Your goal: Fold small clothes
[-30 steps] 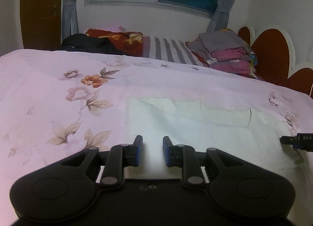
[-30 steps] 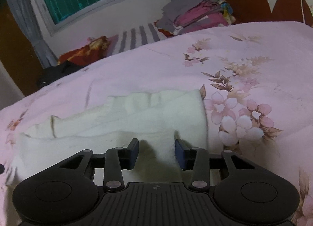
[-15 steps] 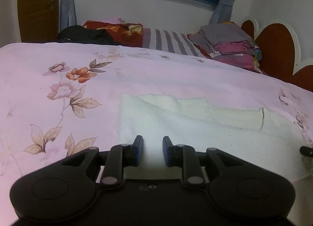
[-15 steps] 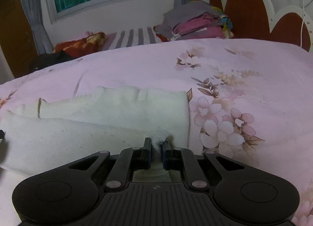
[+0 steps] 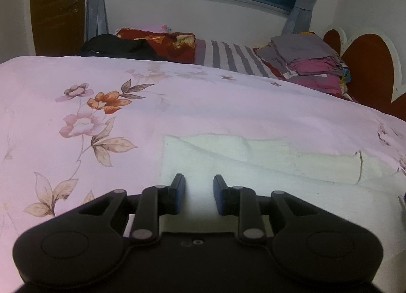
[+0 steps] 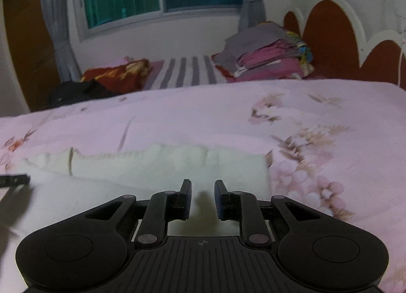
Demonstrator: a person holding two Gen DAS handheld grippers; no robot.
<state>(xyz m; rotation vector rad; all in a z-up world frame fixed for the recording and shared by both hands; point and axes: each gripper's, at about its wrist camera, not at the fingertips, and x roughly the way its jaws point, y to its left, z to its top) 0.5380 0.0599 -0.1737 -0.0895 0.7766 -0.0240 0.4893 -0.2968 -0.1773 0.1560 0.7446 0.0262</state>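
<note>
With both the left gripper point(image 5: 198, 195) and right gripper point(image 6: 203, 199) parted and empty over the white garment point(image 5: 253, 163), we should pinch its near edge evenly at both ends before folding.

Garment point(image 5: 253, 166) flat on bedspread point(image 5: 177, 105), clothes stack point(image 5: 309, 62) behind, far right.
</note>
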